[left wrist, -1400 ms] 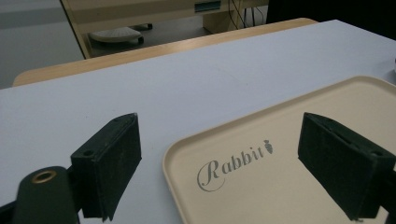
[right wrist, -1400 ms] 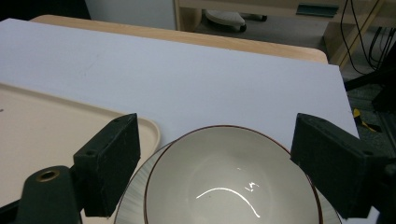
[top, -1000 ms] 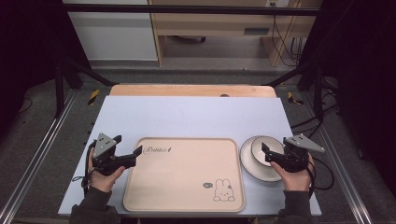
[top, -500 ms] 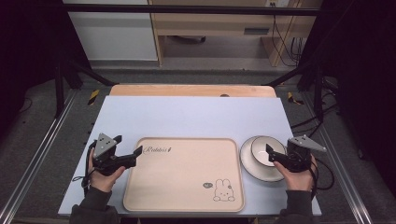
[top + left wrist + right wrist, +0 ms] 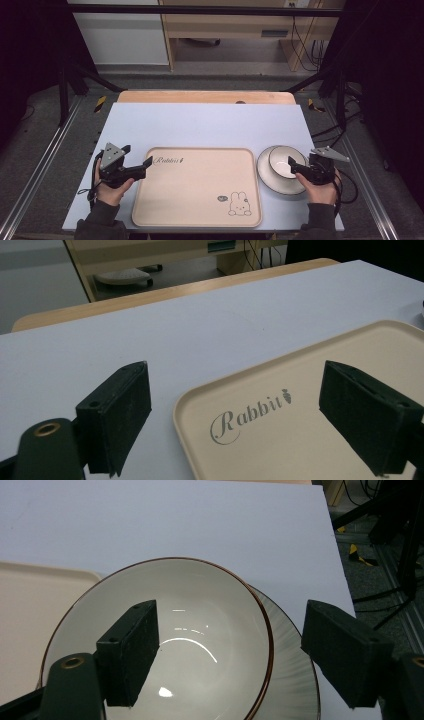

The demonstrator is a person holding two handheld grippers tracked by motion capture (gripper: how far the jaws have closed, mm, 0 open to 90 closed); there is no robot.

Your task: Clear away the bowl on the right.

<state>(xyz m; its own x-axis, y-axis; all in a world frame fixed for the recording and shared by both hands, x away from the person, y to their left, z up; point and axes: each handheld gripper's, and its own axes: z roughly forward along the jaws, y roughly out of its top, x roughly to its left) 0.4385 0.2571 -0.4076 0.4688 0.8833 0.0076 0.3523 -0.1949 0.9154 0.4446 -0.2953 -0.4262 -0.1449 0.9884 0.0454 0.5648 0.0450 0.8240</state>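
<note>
A beige tray (image 5: 197, 192) printed with "Rabbit" and a small rabbit drawing lies in the middle of the pale table (image 5: 200, 125). To its right a white bowl (image 5: 281, 161) with a brown rim sits on a white plate (image 5: 270, 182). My left gripper (image 5: 146, 166) is open at the tray's near-left corner. In the left gripper view that gripper (image 5: 240, 425) straddles the tray's corner edge (image 5: 190, 405). My right gripper (image 5: 294, 166) is open at the bowl's right side. In the right gripper view that gripper (image 5: 235, 655) has one jaw over the bowl's inside (image 5: 200, 630) and the other outside the rim, above the plate (image 5: 295, 680).
A wooden strip (image 5: 205, 96) borders the table's far edge. Dark frame rails run along both sides, with cables on the floor at the right (image 5: 320, 132). A wooden shelf unit (image 5: 225, 25) stands beyond the table.
The right gripper has shifted very slightly at the bowl's right rim. The left gripper, tray, bowl and plate have stayed where they were.
</note>
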